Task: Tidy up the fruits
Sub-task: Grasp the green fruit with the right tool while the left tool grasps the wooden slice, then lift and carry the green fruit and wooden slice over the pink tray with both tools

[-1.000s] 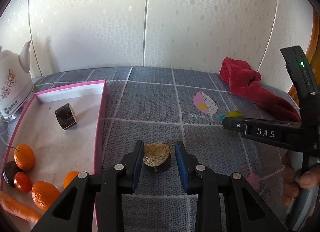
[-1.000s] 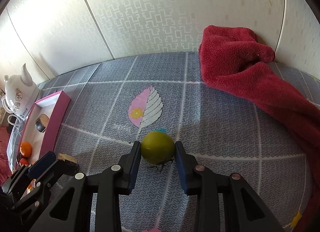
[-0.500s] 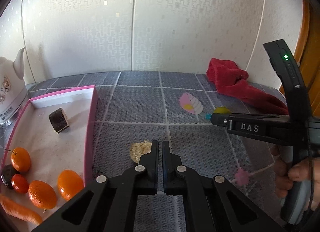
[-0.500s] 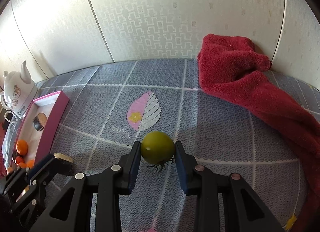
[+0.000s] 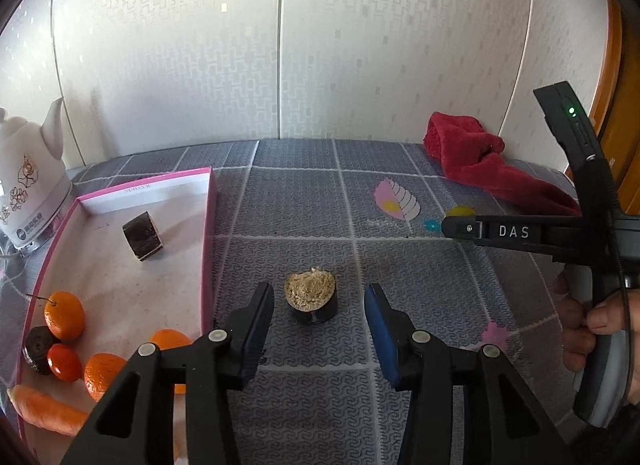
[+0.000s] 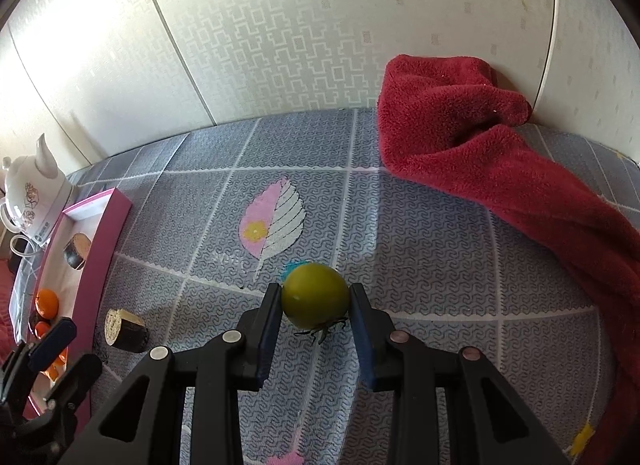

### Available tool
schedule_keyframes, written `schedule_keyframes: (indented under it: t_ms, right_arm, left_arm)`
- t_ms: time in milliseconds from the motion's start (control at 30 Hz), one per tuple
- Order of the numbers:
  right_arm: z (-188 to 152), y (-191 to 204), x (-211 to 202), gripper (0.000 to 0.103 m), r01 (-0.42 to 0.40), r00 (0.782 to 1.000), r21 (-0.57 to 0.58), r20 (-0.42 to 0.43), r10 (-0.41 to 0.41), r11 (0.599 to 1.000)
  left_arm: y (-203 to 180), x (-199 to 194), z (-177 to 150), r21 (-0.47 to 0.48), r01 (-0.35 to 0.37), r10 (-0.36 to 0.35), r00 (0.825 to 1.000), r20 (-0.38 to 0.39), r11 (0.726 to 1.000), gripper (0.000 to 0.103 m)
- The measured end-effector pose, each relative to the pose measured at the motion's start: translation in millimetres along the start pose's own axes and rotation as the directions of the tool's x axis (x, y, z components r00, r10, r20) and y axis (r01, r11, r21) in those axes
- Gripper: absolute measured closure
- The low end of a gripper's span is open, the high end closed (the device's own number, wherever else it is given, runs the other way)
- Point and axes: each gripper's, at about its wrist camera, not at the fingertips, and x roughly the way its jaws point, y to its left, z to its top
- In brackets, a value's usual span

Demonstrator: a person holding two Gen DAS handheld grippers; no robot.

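Observation:
A cut eggplant chunk [image 5: 311,297] with a pale top stands on the grey mat between the fingers of my left gripper [image 5: 320,305]. The jaws are opening and neither pad touches the chunk. The same chunk [image 6: 125,329] appears low on the left in the right wrist view, beside the left gripper [image 6: 66,357]. My right gripper [image 6: 315,291] is shut on a green tomato [image 6: 315,296], held just above the mat. A pink-rimmed tray [image 5: 208,245] on the left holds several oranges [image 5: 64,315], a carrot [image 5: 44,409] and another eggplant chunk [image 5: 142,236].
A white kettle [image 5: 28,193] stands behind the tray at the far left. A red towel [image 6: 480,169] lies along the wall at the back right. A person's hand [image 5: 592,321] holds the right gripper's handle at the right edge.
The left jaws, around the chunk a second ago, had shut empty beside it half a second ago and now stand apart around it again. The right gripper keeps the green tomato in place.

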Motion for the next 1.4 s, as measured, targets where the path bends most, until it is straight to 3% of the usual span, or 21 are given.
schedule_keyframes:
  t_ms: [133, 233, 300, 367, 600, 700, 900, 1233, 1400]
  right_arm:
    - [0.4, -2.2, -3.8, 0.069, -0.007, 1.0, 0.003, 0.006, 0.007, 1.0]
    - [1.0, -1.3, -3.9, 0.069, -0.004, 1.0, 0.0, 0.008, 0.004, 1.0]
    - [0.9, -0.3, -3.7, 0.069, -0.004, 1.0, 0.002, 0.008, 0.004, 1.0]
    - [0.7, 1.7, -3.4, 0.069, 0.003, 1.0, -0.004, 0.01, -0.003, 1.0]
    - [-2.4, 12.4, -1.4, 0.07, 0.015, 1.0, -0.058, 0.024, -0.014, 0.998]
    - [-5.5, 11.7, -4.8, 0.07, -0.02, 1.0, -0.049, 0.012, 0.021, 0.999]
    - [-15.4, 5.4, -2.3, 0.07, -0.096, 0.994, -0.025, -0.061, 0.094, 0.995]
    - [-23.3, 7.1, -6.3, 0.069, -0.071, 0.997, -0.04, -0.033, 0.07, 0.997]
    - [-22.5, 5.7, -4.6, 0.069, -0.063, 0.998, -0.012, -0.03, 0.063, 0.998]
  left_arm:
    - [-3.5, 15.0, 0.5, 0.021, -0.055, 0.056, 0.998, -0.043, 0.998, 0.055]
    - [3.0, 23.2, 1.7, -0.024, -0.089, 0.087, 0.993, -0.077, 0.996, 0.055]
    - [6.8, 26.3, 2.6, -0.048, -0.077, 0.073, 0.994, -0.083, 0.996, 0.055]
    - [5.7, 30.5, 1.7, -0.048, -0.059, 0.054, 0.994, -0.098, 0.997, 0.07]
    - [-13.0, 14.0, -6.5, 0.013, -0.028, 0.029, 0.999, -0.044, 1.0, 0.071]
    - [-22.9, 6.3, -12.1, 0.034, -0.003, 0.005, 0.999, -0.038, 0.999, 0.071]
    - [-27.5, 8.1, -23.7, -0.01, -0.031, 0.03, 0.997, -0.068, 0.999, 0.071]
    - [-17.2, 11.9, -25.4, -0.104, 0.015, -0.023, 0.997, -0.077, 0.995, 0.07]
    - [-21.0, 13.1, -26.0, -0.08, 0.002, -0.008, 0.997, -0.075, 0.997, 0.07]
